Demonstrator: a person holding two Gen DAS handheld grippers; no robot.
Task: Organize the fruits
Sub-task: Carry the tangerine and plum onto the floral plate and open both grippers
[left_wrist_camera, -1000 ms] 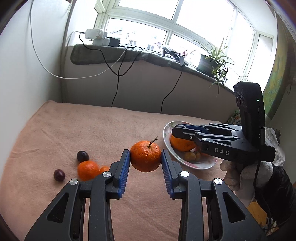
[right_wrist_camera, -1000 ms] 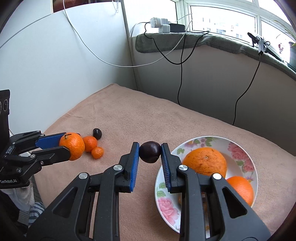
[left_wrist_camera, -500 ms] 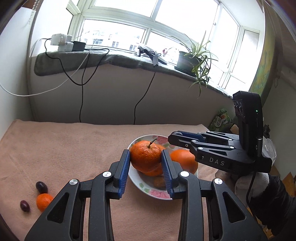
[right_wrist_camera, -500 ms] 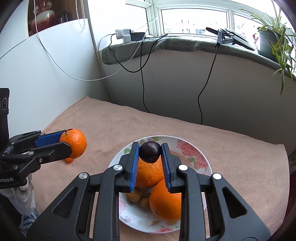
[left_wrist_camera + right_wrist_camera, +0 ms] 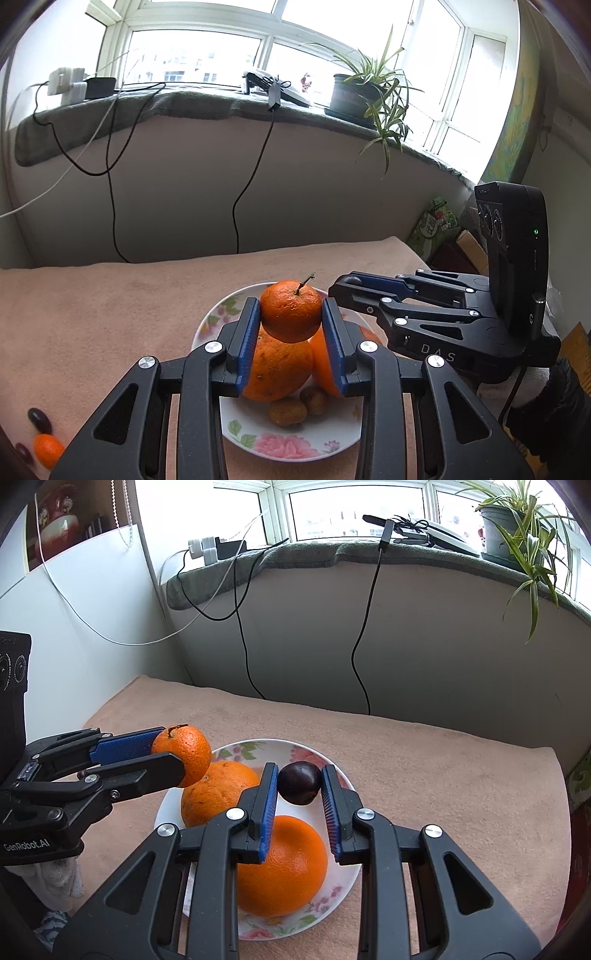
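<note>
Daylight from the bay window falls across your peach-coloured cloth-covered tabletop [image 5: 443, 775], where the round white plate with pink flower print [image 5: 343, 768] sits near the middle. Your left gripper [image 5: 291, 325] is clamped on a small orange mandarin with a short stem [image 5: 290, 311], and you are holding it in the air above the plate, just over the larger oranges. Your right gripper [image 5: 299, 794] is clamped on a dark purple plum [image 5: 299, 782], also held above the plate, over its far half. Already lying in the plate are two large oranges [image 5: 282, 866], side by side and apparently touching, and two small brownish fruits [image 5: 288, 411] close to the near rim in the left wrist view. So the gathering looks well under way: several fruits are in, and two more are at the drop point but not yet released. What is left, judging by the left wrist view, is the little group on the cloth well apart from the plate at the lower left: a small orange kumquat-like fruit [image 5: 47, 449] and two dark oval fruits [image 5: 40, 421] beside it. Room in the plate is getting tight, so the mandarin may roll off the oranges when you let go.
</note>
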